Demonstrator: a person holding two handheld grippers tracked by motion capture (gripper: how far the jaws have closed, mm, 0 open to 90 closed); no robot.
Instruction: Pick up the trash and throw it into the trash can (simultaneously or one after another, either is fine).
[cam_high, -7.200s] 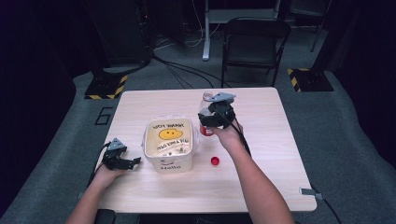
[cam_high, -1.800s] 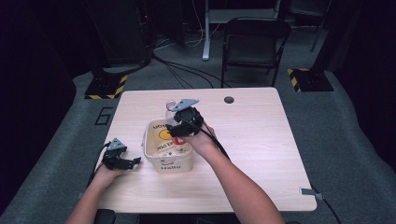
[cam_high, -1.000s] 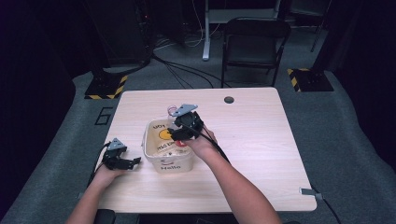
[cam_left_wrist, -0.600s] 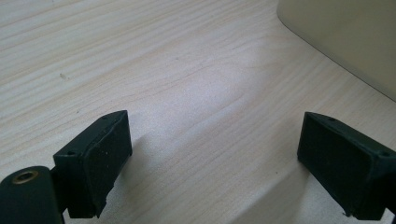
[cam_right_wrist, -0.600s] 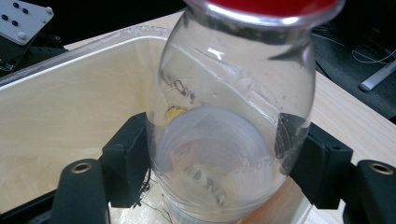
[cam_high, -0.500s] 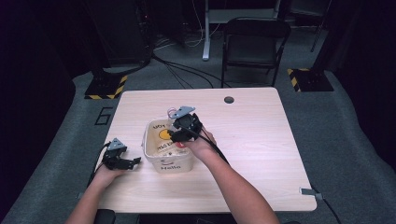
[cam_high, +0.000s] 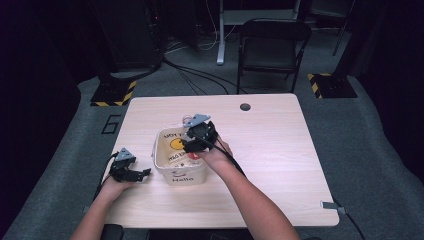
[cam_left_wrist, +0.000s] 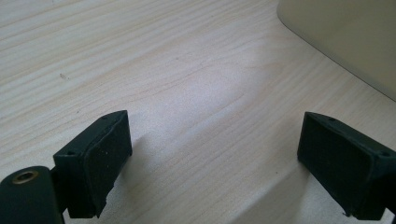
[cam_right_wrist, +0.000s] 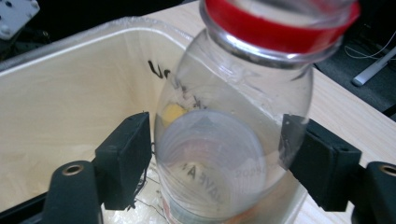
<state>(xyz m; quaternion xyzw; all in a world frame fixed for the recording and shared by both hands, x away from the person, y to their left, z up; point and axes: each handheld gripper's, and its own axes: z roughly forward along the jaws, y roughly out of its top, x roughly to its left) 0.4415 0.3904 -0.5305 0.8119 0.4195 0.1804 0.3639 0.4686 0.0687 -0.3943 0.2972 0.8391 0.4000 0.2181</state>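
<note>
A clear plastic bottle (cam_right_wrist: 233, 140) with a red band around its neck and a see-through body stands between the jaws of the right gripper (cam_right_wrist: 219, 163), over the cream plastic bin (cam_right_wrist: 70, 93) with black lettering. These jaws have just been opening; the pads sit close beside the bottle's sides. The left gripper (cam_left_wrist: 224, 163) rests on the pale wooden tabletop (cam_left_wrist: 187, 70), jaws spread wide around nothing.
</note>
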